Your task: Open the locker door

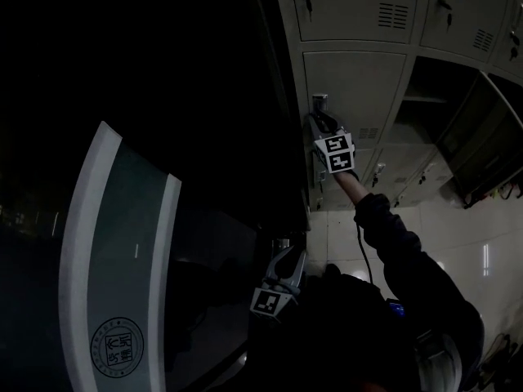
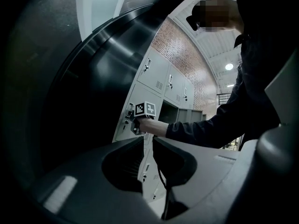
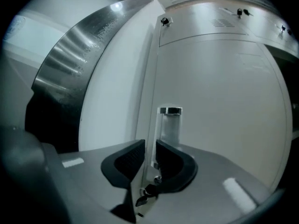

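The grey locker door (image 1: 359, 88) stands closed, with a vertical handle (image 1: 319, 99) at its left edge. My right gripper (image 1: 317, 113) is raised to that handle. In the right gripper view the handle (image 3: 170, 120) runs down to a thin tab that lies between the jaws of my right gripper (image 3: 150, 146); the jaws have been widening and a sliver of gap shows beside the tab. A small key (image 3: 148, 190) hangs below. My left gripper (image 1: 284, 261) hangs low by my body, and in its own view the left gripper (image 2: 147, 141) is narrowly open on nothing.
A dark curved panel with a white band and a round emblem (image 1: 118, 345) fills the left. More closed lockers (image 1: 359, 6) sit above, and an open compartment (image 1: 441, 88) is to the right of the door. Pale floor tiles (image 1: 482, 243) lie below.
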Demonstrator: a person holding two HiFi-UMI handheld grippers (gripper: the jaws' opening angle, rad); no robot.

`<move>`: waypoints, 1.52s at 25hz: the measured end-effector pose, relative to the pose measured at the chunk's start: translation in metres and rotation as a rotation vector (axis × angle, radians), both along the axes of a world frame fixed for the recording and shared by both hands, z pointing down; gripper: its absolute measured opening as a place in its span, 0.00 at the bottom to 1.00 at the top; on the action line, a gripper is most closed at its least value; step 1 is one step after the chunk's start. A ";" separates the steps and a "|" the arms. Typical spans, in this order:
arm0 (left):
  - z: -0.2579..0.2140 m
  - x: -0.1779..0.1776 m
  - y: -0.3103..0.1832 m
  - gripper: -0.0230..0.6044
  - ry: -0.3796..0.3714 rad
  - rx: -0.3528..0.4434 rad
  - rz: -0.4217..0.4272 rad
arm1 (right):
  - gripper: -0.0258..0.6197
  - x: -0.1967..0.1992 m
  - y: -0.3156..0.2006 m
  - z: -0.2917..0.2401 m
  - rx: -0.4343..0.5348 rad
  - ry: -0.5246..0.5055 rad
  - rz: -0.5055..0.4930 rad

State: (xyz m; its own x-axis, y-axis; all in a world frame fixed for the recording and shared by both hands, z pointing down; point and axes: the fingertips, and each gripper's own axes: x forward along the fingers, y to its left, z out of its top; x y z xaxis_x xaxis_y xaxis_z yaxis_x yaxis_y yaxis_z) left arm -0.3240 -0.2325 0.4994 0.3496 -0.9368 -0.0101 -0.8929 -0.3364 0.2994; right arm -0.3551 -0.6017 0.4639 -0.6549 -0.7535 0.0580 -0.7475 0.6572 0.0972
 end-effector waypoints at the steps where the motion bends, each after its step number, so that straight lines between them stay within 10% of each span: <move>1: 0.001 -0.001 0.001 0.14 0.003 -0.003 0.004 | 0.13 -0.001 0.001 0.000 -0.002 -0.006 0.008; 14: 0.005 -0.027 0.013 0.14 0.018 0.006 0.004 | 0.21 0.010 -0.004 -0.017 0.024 -0.060 0.129; 26: 0.006 -0.019 0.004 0.14 0.028 0.005 0.055 | 0.12 0.013 0.022 -0.010 0.004 -0.094 -0.048; 38: 0.040 0.076 0.024 0.14 0.099 -0.112 0.250 | 0.04 0.171 0.190 -0.007 0.060 -0.208 0.009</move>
State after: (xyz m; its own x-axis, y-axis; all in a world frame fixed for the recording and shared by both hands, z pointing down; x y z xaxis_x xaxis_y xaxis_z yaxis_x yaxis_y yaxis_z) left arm -0.2476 -0.2083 0.5395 0.5722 -0.8190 0.0426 -0.7510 -0.5024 0.4286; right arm -0.1846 -0.4117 0.4566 -0.6415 -0.7573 -0.1226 -0.7612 0.6482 -0.0212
